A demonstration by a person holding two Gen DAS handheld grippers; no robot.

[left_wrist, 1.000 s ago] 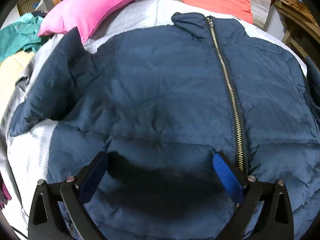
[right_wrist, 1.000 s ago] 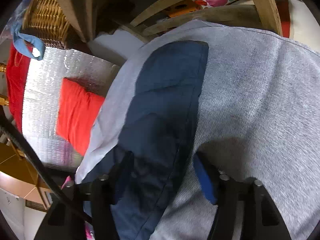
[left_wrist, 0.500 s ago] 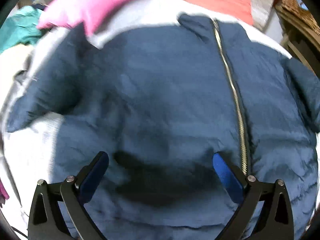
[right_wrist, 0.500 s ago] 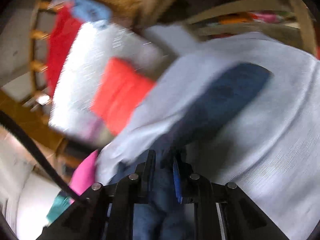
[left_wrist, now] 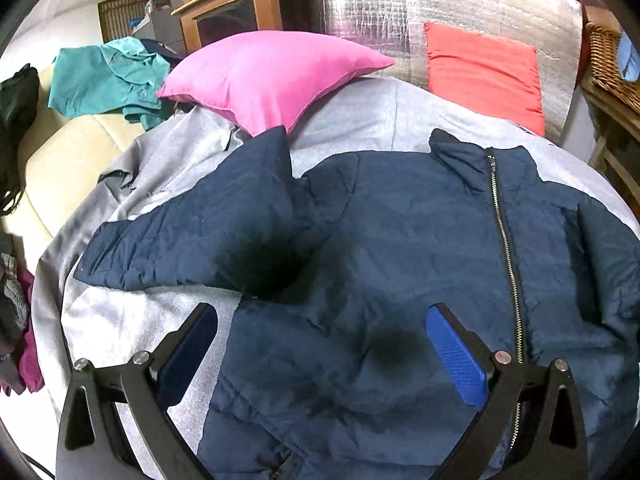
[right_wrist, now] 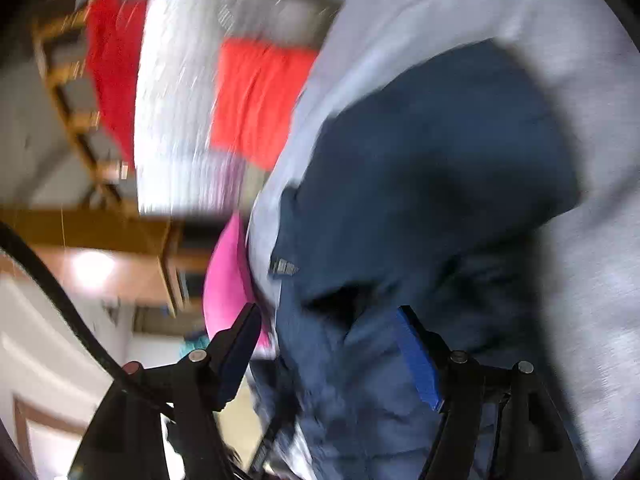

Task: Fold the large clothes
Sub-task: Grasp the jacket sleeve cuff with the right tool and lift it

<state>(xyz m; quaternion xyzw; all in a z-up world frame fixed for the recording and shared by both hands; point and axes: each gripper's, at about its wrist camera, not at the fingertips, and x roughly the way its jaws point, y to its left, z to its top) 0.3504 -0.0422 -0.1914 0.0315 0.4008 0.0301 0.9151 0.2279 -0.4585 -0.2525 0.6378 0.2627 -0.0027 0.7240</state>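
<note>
A navy puffer jacket (left_wrist: 400, 240) lies front up on a grey sheet (left_wrist: 120, 320), its zipper (left_wrist: 506, 248) closed. Its left sleeve (left_wrist: 192, 240) spreads out toward the pink pillow. My left gripper (left_wrist: 320, 316) hangs open above the jacket's lower left part, with nothing between its blue pads. In the blurred right wrist view the other sleeve (right_wrist: 432, 160) lies folded inward over the jacket. My right gripper (right_wrist: 328, 344) is opening just above that fabric; navy cloth shows between the jaws, but the pads stand apart from it.
A pink pillow (left_wrist: 272, 76) and a red cushion (left_wrist: 484, 68) lie beyond the collar, against a silver foil mat (left_wrist: 380, 20). A teal shirt (left_wrist: 104, 76) lies on a cream seat at the far left. A wicker basket (left_wrist: 608, 64) stands on wooden furniture at the right.
My left gripper rose and drew back, so more of the left sleeve and the pillow show. My right gripper shut on the right sleeve, swung it toward the jacket, and its jaws have parted.
</note>
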